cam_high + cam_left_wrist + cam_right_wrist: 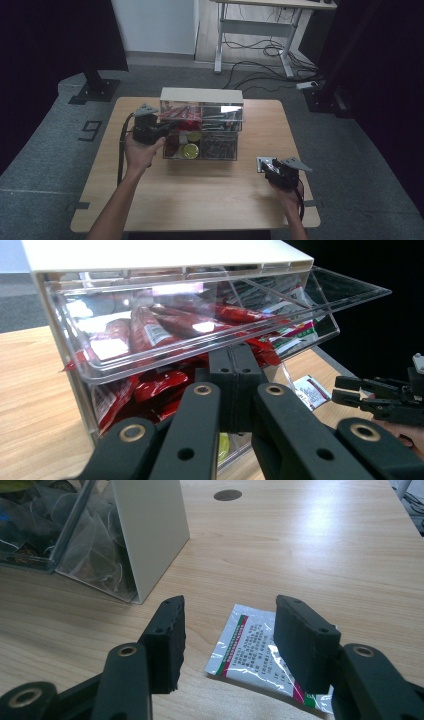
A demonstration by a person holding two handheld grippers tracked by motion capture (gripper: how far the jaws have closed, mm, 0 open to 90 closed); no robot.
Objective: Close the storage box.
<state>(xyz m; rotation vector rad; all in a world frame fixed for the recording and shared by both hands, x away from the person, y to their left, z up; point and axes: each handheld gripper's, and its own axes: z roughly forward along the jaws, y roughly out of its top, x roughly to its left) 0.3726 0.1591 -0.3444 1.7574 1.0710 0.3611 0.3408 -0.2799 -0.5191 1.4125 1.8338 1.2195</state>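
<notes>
sachet [260,652] lies flat on the table [310,550], just ahead of the right gripper [227,637] and between the lines of its two jaws, a little nearer the right-hand one. white and clear foil, fine print, red and green stripe along one edge. jaws stand about half apart, pads clear of it; nothing held.

handling, as i judge it: very light, thin, limp. crinkly film, likely slick on the smooth wood, so it may skate ahead of a pad rather than lift. flat on the surface leaves no edge standing proud. best hold looks like the sealed edge nearest the gripper, tips angled down to nip that seam, not the puffed middle. not fragile, but a hard squeeze could crease or burst the fill.

beyond it, up and to the left of the right gripper, the organiser box [150,535], pale side wall, clear front, tea bags inside.

left gripper [235,375] has its jaws pressed together, tips against the tilted clear drawer [200,325] full of red packets [150,332]; whether they pinch its lip i cannot tell.
</notes>
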